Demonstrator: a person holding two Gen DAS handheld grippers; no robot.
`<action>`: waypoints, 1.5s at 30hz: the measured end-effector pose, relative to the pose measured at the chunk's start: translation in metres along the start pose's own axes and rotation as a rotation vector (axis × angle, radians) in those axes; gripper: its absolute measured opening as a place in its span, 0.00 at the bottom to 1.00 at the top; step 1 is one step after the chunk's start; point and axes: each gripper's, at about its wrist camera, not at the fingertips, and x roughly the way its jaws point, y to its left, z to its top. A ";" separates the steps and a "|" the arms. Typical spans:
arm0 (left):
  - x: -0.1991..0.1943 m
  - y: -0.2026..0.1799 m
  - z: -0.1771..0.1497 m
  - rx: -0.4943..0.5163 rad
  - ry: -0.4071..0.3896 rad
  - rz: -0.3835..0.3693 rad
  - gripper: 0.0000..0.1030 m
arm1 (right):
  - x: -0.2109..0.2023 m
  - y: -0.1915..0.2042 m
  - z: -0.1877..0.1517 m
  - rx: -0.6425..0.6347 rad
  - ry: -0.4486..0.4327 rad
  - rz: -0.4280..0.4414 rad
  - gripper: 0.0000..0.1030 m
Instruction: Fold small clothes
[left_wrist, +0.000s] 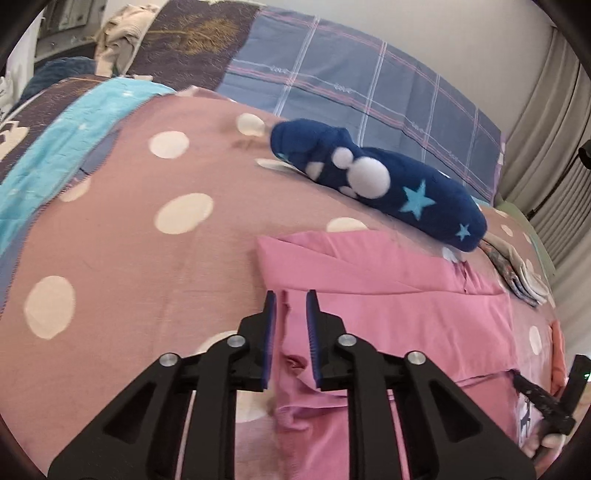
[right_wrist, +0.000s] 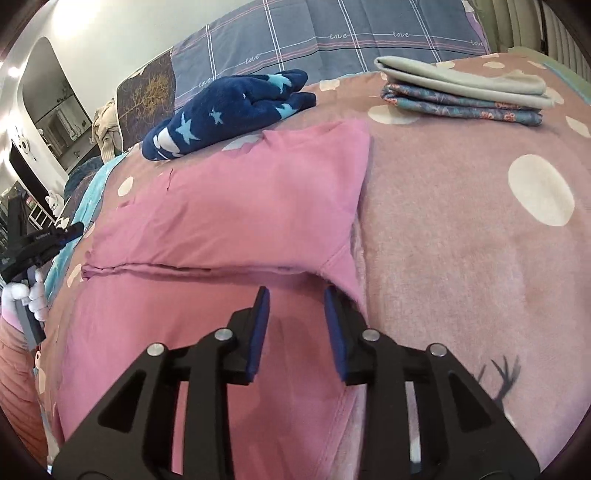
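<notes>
Polka-dot bedspread (right_wrist: 480, 240) is covered at centre by the pink garment (right_wrist: 229, 206), partly folded. Navy star-print fleece (left_wrist: 373, 177) lies at its 12 o'clock edge; 2 folded cloths (right_wrist: 461, 92) are stacked at 1 o'clock. Left gripper (left_wrist: 291, 295) and right gripper (right_wrist: 295, 291) are held slightly parted above the pink fabric, nothing gripped.

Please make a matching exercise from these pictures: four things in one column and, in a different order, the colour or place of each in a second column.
Things:
1. shirt
2. fleece garment
3. folded clothes
4. bedspread

Descriptions:
A. stacked at the far right of the bed
B. dusty pink with cream dots
C. plain pink, under both grippers
D. dark blue with light blue stars

Pairs: 1-C, 2-D, 3-A, 4-B
</notes>
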 end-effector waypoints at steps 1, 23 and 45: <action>-0.001 -0.001 0.000 0.008 -0.002 -0.019 0.17 | -0.006 0.002 0.003 -0.006 -0.017 0.003 0.30; 0.043 -0.076 -0.058 0.284 0.104 0.056 0.37 | 0.052 -0.051 0.106 0.129 -0.005 -0.065 0.54; 0.017 -0.077 -0.067 0.231 0.040 -0.068 0.40 | 0.024 0.015 0.043 -0.144 0.038 0.034 0.13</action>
